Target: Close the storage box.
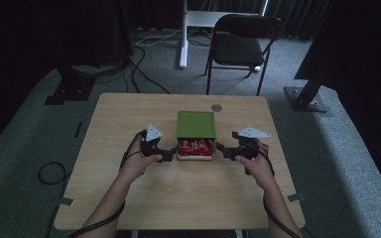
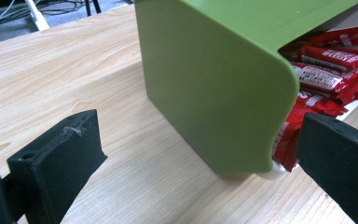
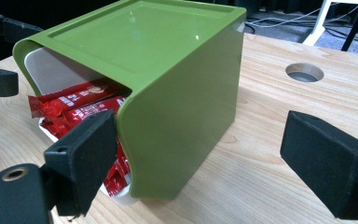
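A green box sits mid-table with its white drawer slid out toward me, full of red snack packets. My left gripper is open at the drawer's left front corner. My right gripper is open at its right front corner. In the left gripper view the left gripper straddles the box's front corner, with packets showing behind. In the right gripper view the right gripper straddles the box's other front corner, beside the packets and drawer.
A round cable hole lies in the wooden table behind the box, and shows again as the hole in the right gripper view. A black chair and cables stand on the floor beyond the table.
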Demonstrator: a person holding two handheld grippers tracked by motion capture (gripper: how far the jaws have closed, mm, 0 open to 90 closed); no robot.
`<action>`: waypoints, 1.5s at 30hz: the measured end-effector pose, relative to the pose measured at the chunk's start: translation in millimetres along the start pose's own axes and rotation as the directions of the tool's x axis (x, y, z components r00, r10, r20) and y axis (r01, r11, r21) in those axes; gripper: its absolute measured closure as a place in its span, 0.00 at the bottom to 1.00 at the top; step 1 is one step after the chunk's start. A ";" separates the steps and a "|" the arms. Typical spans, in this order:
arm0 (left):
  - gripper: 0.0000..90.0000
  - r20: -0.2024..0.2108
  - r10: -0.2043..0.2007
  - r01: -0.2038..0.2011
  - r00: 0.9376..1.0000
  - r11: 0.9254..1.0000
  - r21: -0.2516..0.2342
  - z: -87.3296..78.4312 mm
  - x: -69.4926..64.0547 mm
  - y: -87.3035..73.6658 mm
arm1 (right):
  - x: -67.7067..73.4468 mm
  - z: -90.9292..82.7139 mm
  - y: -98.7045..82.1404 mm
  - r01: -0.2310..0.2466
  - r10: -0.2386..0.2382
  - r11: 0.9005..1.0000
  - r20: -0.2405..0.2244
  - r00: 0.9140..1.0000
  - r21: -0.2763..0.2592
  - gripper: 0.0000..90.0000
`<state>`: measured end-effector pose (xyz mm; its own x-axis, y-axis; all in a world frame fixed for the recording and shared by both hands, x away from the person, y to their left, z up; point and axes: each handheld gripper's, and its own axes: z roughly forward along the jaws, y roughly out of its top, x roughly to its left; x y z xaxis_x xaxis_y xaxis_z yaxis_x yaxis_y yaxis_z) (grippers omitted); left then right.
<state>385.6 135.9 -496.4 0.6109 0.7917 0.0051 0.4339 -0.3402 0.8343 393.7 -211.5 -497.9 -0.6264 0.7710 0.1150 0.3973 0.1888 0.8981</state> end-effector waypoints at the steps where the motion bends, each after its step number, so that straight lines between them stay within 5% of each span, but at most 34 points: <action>1: 0.02 -0.001 0.001 -0.001 1.000 1.000 0.002 -0.6 0.3 -0.6 | -0.1 -0.6 -0.5 0.000 0.000 1.000 0.000 1.000 0.003 0.12; 13: 0.02 -0.051 0.002 -0.001 0.999 1.000 0.027 -11.6 7.8 -13.0 | 0.3 -8.6 -11.4 0.003 -0.004 1.000 0.010 1.000 0.017 0.12; 29: 0.02 -0.081 -0.078 0.081 0.994 0.996 0.044 -24.7 24.3 -43.0 | -6.7 -15.5 -41.1 -0.017 0.014 0.997 0.036 0.999 0.070 0.12; 45: 0.02 -0.143 -0.130 0.138 0.981 0.989 0.047 -42.5 40.0 -67.2 | -8.1 -22.3 -64.2 -0.025 0.017 0.992 0.061 0.998 0.121 0.12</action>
<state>352.8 212.0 -528.8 0.4486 0.8934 -0.0250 0.5448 -0.2512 0.8001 358.4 -243.4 -547.0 -0.5776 0.8096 0.1045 0.4910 0.2422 0.8368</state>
